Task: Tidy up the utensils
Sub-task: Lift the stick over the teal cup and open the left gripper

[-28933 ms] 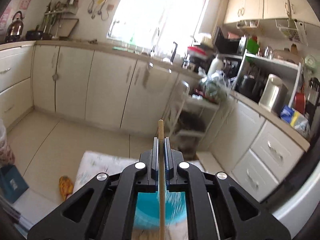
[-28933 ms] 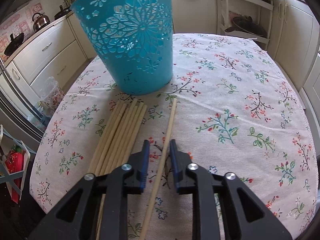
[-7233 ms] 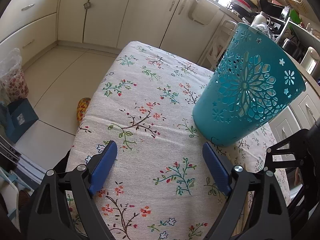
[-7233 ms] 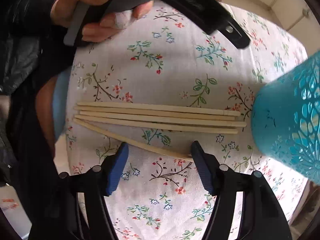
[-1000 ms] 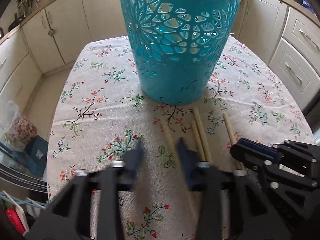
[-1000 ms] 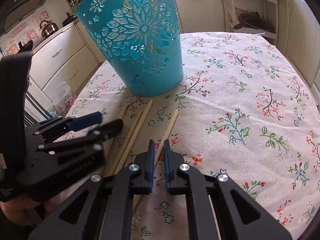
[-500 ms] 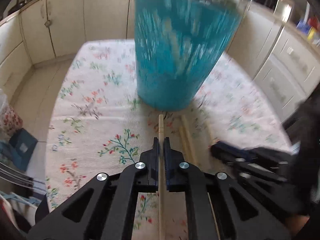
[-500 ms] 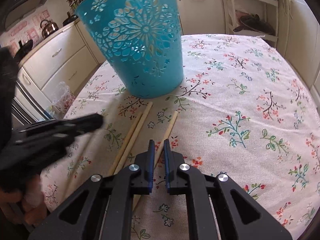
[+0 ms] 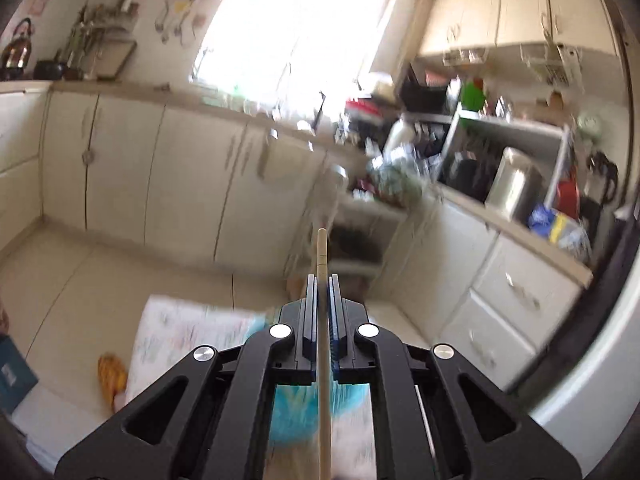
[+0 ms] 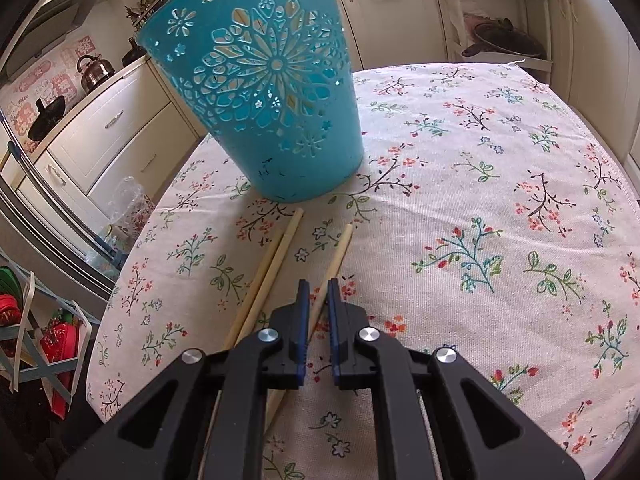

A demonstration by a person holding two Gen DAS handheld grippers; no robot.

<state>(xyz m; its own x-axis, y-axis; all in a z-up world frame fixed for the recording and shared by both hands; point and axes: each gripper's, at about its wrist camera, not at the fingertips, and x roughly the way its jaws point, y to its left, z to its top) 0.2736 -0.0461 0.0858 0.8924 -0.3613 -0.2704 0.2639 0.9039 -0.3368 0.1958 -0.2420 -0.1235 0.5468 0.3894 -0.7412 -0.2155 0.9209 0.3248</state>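
The left gripper point(image 9: 321, 280) has just risen from the table and now pinches one wooden chopstick point(image 9: 322, 264) tightly between its jaws, the stick pointing out over the kitchen. A second ago it was low beside the bucket with jaws still closing. Directly below it sits the blue bucket point(image 9: 352, 396), so a drop into it looks close. The right gripper point(image 10: 315, 286) has not moved; its jaws stand narrow around a single chopstick point(image 10: 340, 250) lying on the table, apparently gripping it. Two more chopsticks point(image 10: 280, 248) lie together just beside. The bucket stands upright on a floral tablecloth point(image 10: 480, 200). Around are cream cabinets point(image 9: 120, 168), a bright window point(image 9: 288, 28) and cluttered counters.
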